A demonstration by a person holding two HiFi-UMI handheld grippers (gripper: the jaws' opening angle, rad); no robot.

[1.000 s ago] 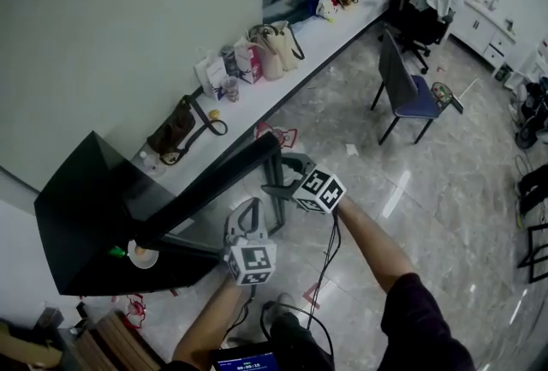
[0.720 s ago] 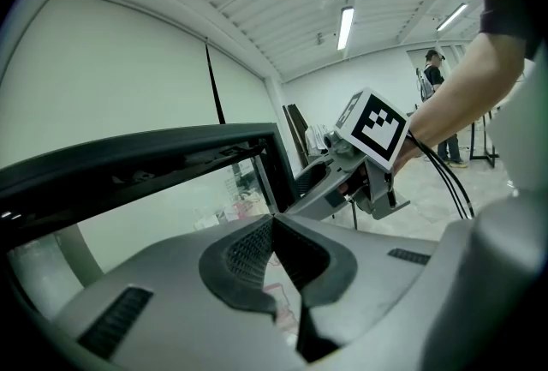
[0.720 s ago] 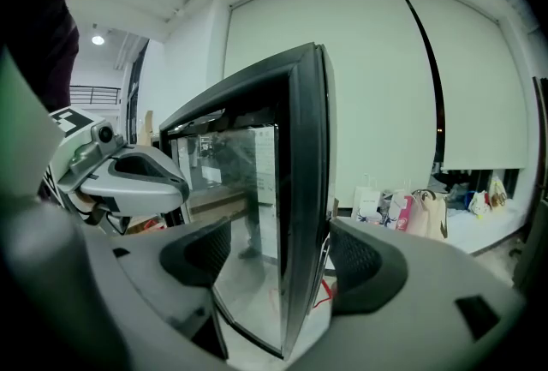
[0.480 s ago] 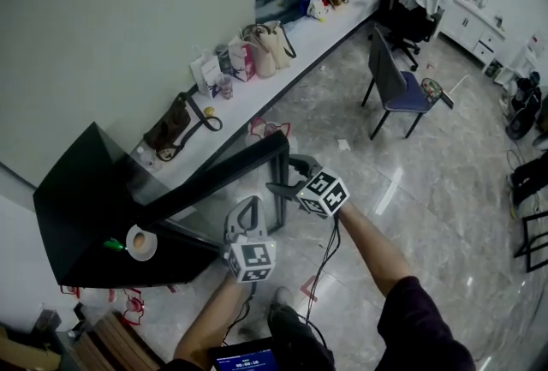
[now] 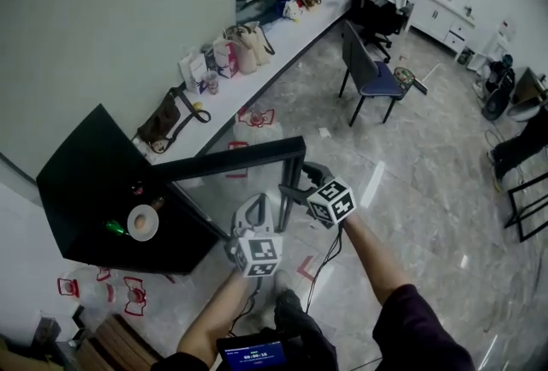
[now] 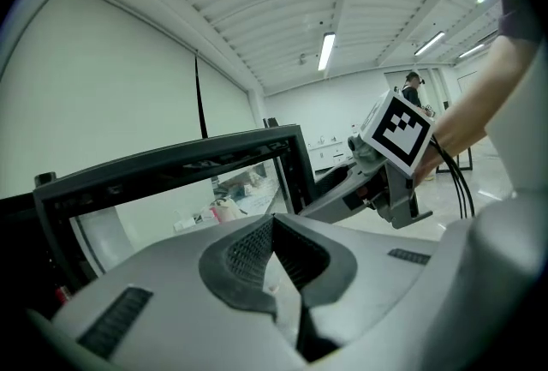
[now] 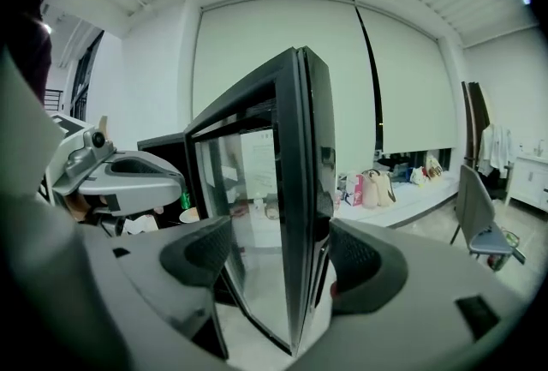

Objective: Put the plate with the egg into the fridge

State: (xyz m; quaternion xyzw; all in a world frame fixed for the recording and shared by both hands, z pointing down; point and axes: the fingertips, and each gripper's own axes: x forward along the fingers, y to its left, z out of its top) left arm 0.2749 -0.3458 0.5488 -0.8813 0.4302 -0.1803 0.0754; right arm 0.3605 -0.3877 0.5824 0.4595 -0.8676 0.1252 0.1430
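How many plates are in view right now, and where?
1. The plate with the egg sits on top of the black fridge, left of its open glass door. Others could be hidden inside the fridge.

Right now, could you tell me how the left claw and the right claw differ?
The left claw has its jaws together, while the right claw has them apart. The left claw holds nothing, whereas the right claw straddles the edge of the fridge door. The left claw sits nearer the person, and the right claw reaches further forward. Both point toward that open door.
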